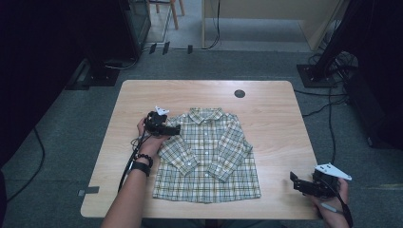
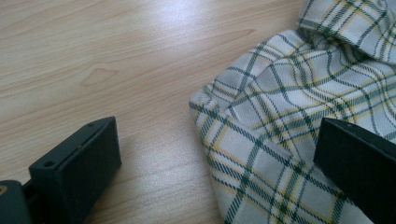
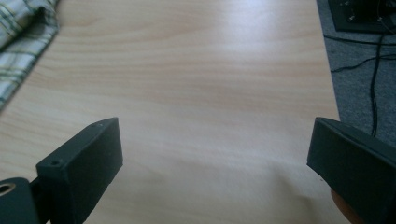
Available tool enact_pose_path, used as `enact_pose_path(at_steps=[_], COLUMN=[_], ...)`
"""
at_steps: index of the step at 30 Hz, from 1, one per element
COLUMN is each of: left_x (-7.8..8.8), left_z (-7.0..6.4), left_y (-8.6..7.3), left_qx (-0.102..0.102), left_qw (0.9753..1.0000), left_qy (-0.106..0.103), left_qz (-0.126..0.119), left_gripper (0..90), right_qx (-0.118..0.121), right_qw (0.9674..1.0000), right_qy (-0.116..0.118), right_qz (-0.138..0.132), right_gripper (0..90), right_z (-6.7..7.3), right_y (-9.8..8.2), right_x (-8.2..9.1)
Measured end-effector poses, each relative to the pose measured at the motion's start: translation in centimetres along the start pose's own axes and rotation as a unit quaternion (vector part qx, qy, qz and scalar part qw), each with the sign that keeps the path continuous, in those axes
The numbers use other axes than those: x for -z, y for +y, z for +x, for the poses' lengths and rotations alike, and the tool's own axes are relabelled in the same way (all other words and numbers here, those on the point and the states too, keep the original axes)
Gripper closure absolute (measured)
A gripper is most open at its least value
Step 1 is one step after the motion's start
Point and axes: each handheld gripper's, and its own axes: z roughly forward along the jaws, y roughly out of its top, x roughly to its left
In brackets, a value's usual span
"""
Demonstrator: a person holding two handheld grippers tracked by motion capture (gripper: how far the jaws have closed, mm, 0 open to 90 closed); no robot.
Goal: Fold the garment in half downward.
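Plaid shirt [image 1: 207,156] lies flat, face up, in the middle of the wooden table [image 1: 275,128], collar at the far end, hem at the near edge. Both sleeves are folded in across the front, buttons run down the centre.

Left gripper [image 1: 173,129] sits at the shirt's left shoulder, just near of the collar, pointing right. Its jaws are spread wide and hold nothing. In the left gripper view, the gripper [image 2: 212,158] straddles the shoulder edge of the shirt [image 2: 289,112]: one jaw is over bare table [image 2: 93,56], the other over the plaid cloth. Whether the jaws touch the cloth is hard to tell. Person's left hand [image 1: 148,137] holds the gripper from the near-left, with a bead bracelet and a dark watch on the wrist.

Right gripper [image 1: 297,183] is at the near right corner of the table, well apart from the shirt, pointing left. In the right gripper view, this gripper [image 3: 215,154] has its jaws spread wide with nothing between them, bare wood [image 3: 196,84] below. A bit of shirt [image 3: 21,32] shows at far left. Right hand [image 1: 332,197] holds it at the table's near edge.

A dark round cable port [image 1: 239,93] sits in the far part of the table. Grey carpet [image 1: 266,61] with cables lies beyond.
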Motion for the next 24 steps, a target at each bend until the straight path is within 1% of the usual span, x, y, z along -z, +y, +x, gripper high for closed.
enact_pose_path(at_steps=[11,13,20,23,24], left_x=[0.0,0.0,0.0,0.0,0.0], left_z=[0.0,0.0,0.0,0.0,0.0], left_y=[0.0,0.0,0.0,0.0,0.0], left_qx=[0.0,0.0,0.0,0.001,0.001], left_qw=[1.0,1.0,1.0,1.0,1.0], left_qy=[0.0,0.0,0.0,0.0,0.0], left_qz=[0.0,0.0,0.0,0.0,0.0], left_gripper=[0.8,0.8,0.8,0.8,0.8], right_qx=[0.028,0.029,0.042,0.054,0.054], right_qw=[0.9993,0.9991,0.9978,0.9968,0.9968], right_qy=[0.025,0.031,0.051,0.058,0.058], right_qz=[0.001,0.002,0.009,0.01,0.01], right_gripper=[2.5,2.5,2.5,2.5,2.5], right_z=[2.4,2.9,4.2,5.0,5.0], right_y=[3.9,4.6,6.9,7.8,7.8], right_x=[-1.9,-2.3,-3.9,-4.7,-4.7])
